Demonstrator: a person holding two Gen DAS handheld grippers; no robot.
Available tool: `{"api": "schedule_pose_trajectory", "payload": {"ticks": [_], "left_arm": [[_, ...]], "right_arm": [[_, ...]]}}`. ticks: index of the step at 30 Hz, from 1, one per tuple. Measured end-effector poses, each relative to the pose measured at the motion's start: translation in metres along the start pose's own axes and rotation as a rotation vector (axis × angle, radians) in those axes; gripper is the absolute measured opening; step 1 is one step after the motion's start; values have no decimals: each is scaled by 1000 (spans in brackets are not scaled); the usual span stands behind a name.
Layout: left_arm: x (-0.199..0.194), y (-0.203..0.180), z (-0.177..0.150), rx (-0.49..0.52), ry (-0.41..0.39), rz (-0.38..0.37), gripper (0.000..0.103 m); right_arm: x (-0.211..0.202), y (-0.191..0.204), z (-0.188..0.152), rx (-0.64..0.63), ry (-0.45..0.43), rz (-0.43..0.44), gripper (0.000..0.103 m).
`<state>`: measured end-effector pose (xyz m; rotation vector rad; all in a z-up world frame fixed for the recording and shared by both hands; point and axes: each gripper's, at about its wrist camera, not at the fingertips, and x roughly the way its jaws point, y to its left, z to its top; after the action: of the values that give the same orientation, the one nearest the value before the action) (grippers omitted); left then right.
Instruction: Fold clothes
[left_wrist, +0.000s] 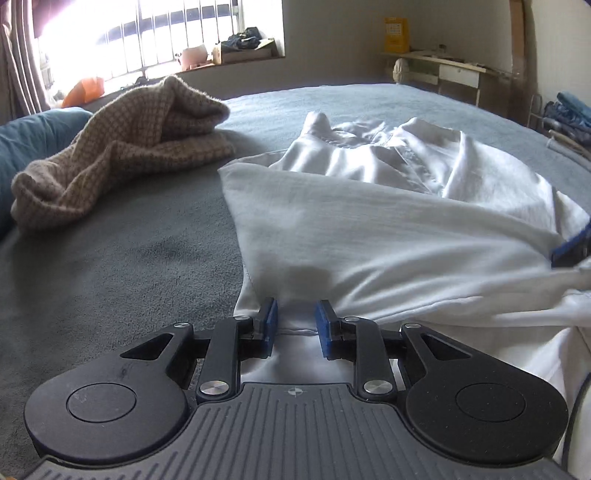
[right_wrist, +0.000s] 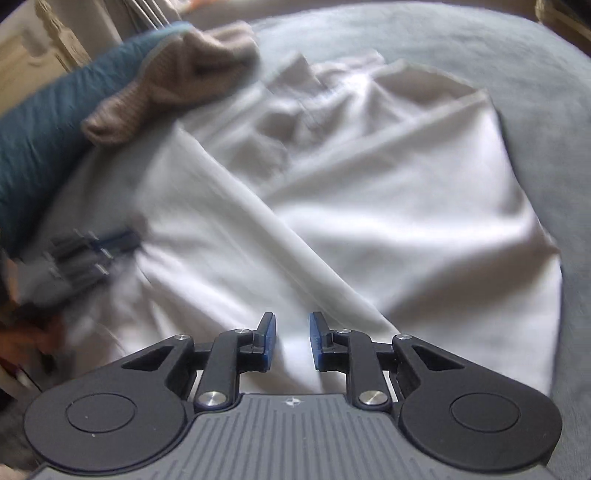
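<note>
Two garments lie on a wide grey-blue bed cover (left_wrist: 110, 273) with a soft, felt-like nap. Much the larger is a white shirt (left_wrist: 369, 236), thin smooth cloth, spread across the middle of the bed with one broad panel folded diagonally over the rest and its collar and placket rumpled at the far end. Its near hem runs right up to the left gripper (left_wrist: 294, 325): the jaws stand spread, and a strip of the hem lies in the gap between the blue pads (left_wrist: 271, 317) without being pinched.

From the right wrist view, which is blurred by motion, the same shirt fills the frame, its diagonal fold ending just beside the right gripper (right_wrist: 293, 341). Those jaws are also spread, with white cloth showing between and beneath them; whether the pads touch the cloth I cannot tell. The left gripper appears there as a dark smear at the shirt's left edge.

Next in size is a teal pillow (left_wrist: 33, 147) at the left edge of the bed. Leaning against it, well apart from the left gripper, is a crumpled brown knit sweater (left_wrist: 125, 155) with a small check pattern and a fuzzy surface, just beside the shirt's far left corner.

Beyond the bed are a bright barred window (left_wrist: 147, 40), a pale desk (left_wrist: 439, 70) and a small yellow box (left_wrist: 396, 35).
</note>
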<state>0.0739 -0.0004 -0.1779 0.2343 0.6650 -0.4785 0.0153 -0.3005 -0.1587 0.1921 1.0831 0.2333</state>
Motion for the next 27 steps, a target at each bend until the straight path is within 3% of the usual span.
{"api": "schedule_pose_trajectory", "payload": {"ticks": [7,11,15,18,22,27], "left_arm": [[-31,1,13,-7,-32,36,28],[-55,-18,19,39,-67,-29,34],[-64,-52,20,100,-47,-104,36],[-50,-77,15,122,15,-137,36],[-31,-93,3,145,73,-111,36],[-56,-88,12,167,42,-90,38]], "right_arm": [[-38,-15,-12,96,-146,33,20],[-80,-13,-29,51,-201,19,20],[-93,-19,-56,44,-184,-15,20],[-85,-27,-77,67,-150,-57,20],[-65,-40,-98,90,-110,-127,19],[-94,-42,-104,80,-204,-61,20]]}}
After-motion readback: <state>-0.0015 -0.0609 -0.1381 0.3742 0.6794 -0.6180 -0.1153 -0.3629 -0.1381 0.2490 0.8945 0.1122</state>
